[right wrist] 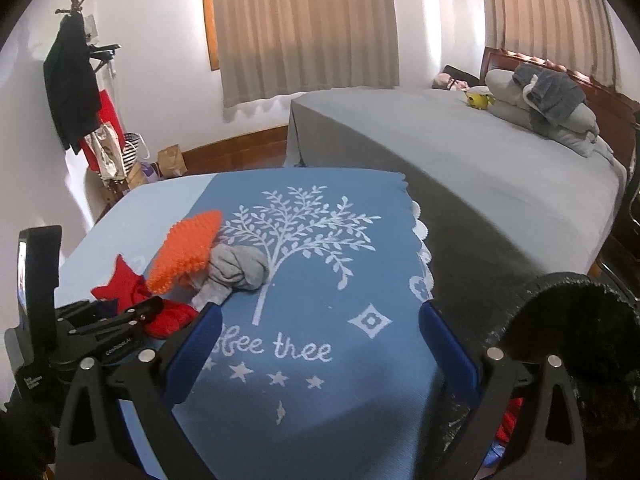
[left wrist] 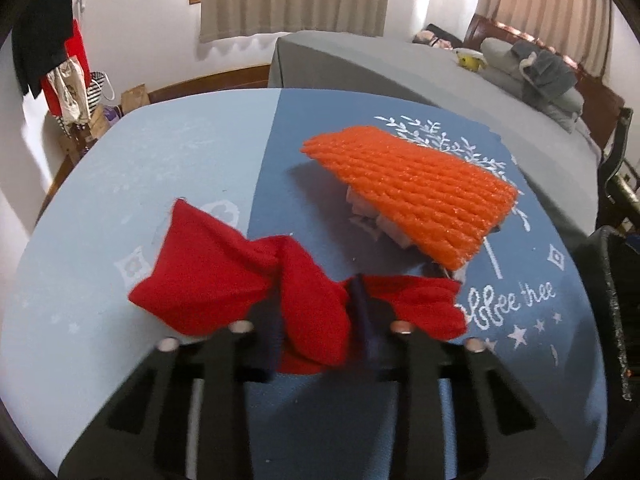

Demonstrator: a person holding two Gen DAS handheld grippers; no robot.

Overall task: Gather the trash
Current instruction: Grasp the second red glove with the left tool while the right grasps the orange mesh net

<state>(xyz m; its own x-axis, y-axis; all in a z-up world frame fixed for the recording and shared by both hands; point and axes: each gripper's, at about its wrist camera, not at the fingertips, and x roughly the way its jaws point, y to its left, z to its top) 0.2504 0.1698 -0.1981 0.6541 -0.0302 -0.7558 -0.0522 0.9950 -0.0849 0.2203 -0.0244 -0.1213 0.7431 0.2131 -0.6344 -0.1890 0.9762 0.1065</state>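
A crumpled red cloth (left wrist: pixel 224 264) lies on the blue tablecloth (left wrist: pixel 120 184), and my left gripper (left wrist: pixel 318 312) is shut on its bunched middle. Just beyond it an orange foam net (left wrist: pixel 412 192) rests tilted on a grey knotted rag (left wrist: pixel 372 220). The right wrist view shows the same pile, orange net (right wrist: pixel 188 252), grey rag (right wrist: pixel 236 268) and red cloth (right wrist: pixel 124 284), with the left gripper (right wrist: pixel 148 308) on the cloth. My right gripper (right wrist: pixel 320 312) stands open over the printed tablecloth (right wrist: pixel 320 240), nothing between its fingers.
A black bag's open mouth (right wrist: pixel 576 320) sits at the table's right side, close to my right gripper. Behind the table is a grey bed (right wrist: pixel 440 140) with pillows. A coat rack with hanging bags (right wrist: pixel 80 92) stands at the left wall.
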